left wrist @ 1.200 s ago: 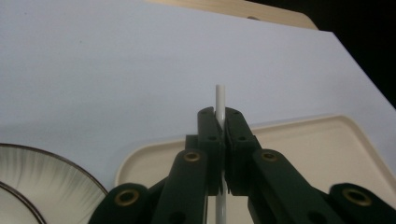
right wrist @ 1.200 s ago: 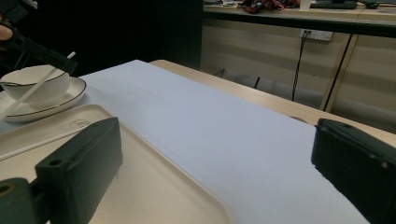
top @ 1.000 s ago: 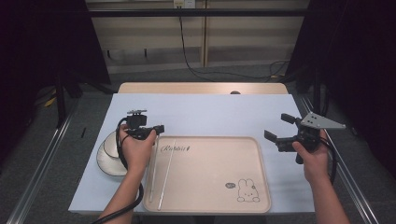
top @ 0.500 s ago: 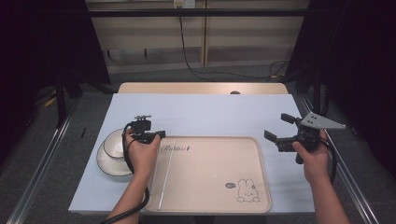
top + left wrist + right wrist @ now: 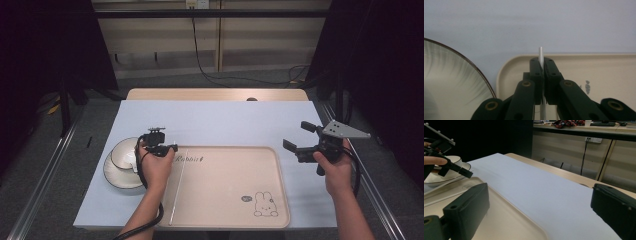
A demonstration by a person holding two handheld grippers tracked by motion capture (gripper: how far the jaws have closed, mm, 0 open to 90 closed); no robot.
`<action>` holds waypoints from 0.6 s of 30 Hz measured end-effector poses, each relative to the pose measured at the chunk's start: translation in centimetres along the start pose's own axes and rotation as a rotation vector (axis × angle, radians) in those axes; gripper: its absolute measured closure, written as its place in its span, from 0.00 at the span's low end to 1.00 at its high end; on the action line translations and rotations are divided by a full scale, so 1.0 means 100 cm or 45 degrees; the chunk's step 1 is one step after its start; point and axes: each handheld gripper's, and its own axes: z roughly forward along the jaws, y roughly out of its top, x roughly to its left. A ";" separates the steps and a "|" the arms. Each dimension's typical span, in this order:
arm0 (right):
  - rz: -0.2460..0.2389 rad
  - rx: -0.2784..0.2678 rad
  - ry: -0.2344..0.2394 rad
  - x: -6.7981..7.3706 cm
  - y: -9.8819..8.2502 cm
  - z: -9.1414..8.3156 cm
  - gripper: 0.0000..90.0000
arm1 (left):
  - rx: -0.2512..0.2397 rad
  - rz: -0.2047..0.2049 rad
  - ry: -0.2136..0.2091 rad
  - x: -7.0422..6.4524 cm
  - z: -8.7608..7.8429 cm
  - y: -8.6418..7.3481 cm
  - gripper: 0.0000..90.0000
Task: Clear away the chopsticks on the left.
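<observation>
1. left tool (image 5: 161, 148) clenched on a thin white stick (image 5: 540, 53); in the left gripper view the jaws meet on it and its tip pokes out just past them.
2. landmark: beige tray (image 5: 225, 220) with a rabbit drawing, on the light blue table (image 5: 215, 120). the stick runs along the tray's left part, its far end held at the tray's far left corner and its near end toward the near edge; cannot tell whether that end touches the tray floor.
3. a second stick seems to lie beside it in the right gripper view; not certain.
4. white cup (image 5: 123, 154) on a saucer (image 5: 117, 178) sits just left of the tray, close to the left hand.
5. right tool (image 5: 298, 148) released, jaws wide apart, nothing between them, hovering just off the tray's right edge.
6. risks (judgement): grip is at the very tip, so the long stick could pivot or slip out if swung; a leftward swing could knock the cup; the free end could catch on the tray rim and lever out of the jaws.
</observation>
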 end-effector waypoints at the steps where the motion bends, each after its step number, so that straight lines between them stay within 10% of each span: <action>1: 0.002 0.001 0.000 0.000 0.000 0.000 0.02 | 0.000 -0.005 0.002 0.000 0.001 0.000 0.97; 18: 0.009 -0.005 -0.005 0.001 0.000 0.002 0.02 | 0.069 0.028 0.069 -0.001 0.009 -0.002 0.96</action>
